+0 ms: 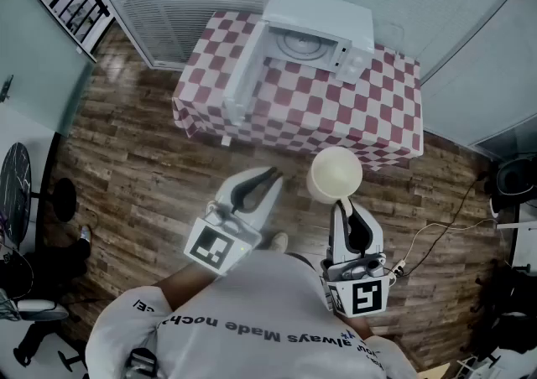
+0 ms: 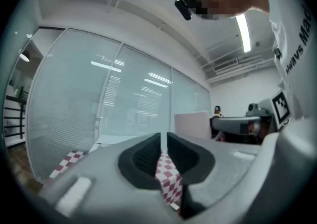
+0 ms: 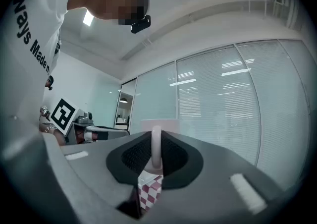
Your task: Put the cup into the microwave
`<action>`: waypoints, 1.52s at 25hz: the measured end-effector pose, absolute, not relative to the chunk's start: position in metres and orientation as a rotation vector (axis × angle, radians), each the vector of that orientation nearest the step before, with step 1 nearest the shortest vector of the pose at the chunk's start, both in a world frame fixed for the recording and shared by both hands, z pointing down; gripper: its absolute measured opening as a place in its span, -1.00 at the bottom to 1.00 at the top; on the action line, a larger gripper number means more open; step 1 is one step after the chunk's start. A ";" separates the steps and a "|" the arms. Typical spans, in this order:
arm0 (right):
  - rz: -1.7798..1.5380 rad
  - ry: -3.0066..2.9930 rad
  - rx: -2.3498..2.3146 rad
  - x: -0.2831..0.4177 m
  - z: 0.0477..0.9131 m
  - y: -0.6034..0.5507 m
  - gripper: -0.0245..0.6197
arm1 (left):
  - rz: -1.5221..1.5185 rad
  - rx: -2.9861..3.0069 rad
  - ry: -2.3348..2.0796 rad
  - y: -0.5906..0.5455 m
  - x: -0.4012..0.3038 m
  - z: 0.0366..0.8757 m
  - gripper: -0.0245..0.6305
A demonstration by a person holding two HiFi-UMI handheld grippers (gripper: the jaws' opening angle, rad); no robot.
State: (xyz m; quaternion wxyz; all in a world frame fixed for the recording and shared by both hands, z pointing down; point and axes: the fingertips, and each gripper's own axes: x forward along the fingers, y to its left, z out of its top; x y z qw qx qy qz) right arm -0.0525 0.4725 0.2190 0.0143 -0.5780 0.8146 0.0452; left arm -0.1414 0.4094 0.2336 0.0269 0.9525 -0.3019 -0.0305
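Observation:
A cream cup hangs over the wooden floor in front of the table, and my right gripper is shut on its handle. In the right gripper view the handle stands pinched between the dark pads of the right gripper, with the cup body just beyond. The white microwave sits on the checkered table with its door swung open to the left. My left gripper is lower left of the cup, shut and holding nothing. The left gripper shows only a thin slit between its pads.
Glass walls with blinds stand behind the table. A black fan and a stool base are at the far left. A white cable with a power strip runs over the floor at the right.

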 end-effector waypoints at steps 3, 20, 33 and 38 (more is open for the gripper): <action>0.130 2.533 -1.817 -0.057 0.219 0.480 -0.81 | -0.099 2.927 -0.925 0.416 -0.148 0.235 -0.83; 0.099 2.509 -1.832 -0.009 0.232 0.517 -0.81 | -0.082 2.901 -0.903 0.453 -0.101 0.252 -0.84; 0.057 2.530 -1.828 0.004 0.244 0.502 -0.81 | -0.062 2.887 -0.909 0.442 -0.088 0.270 -0.86; 0.055 2.535 -1.839 -0.005 0.247 0.474 -0.81 | -0.060 2.878 -0.888 0.414 -0.096 0.276 -0.88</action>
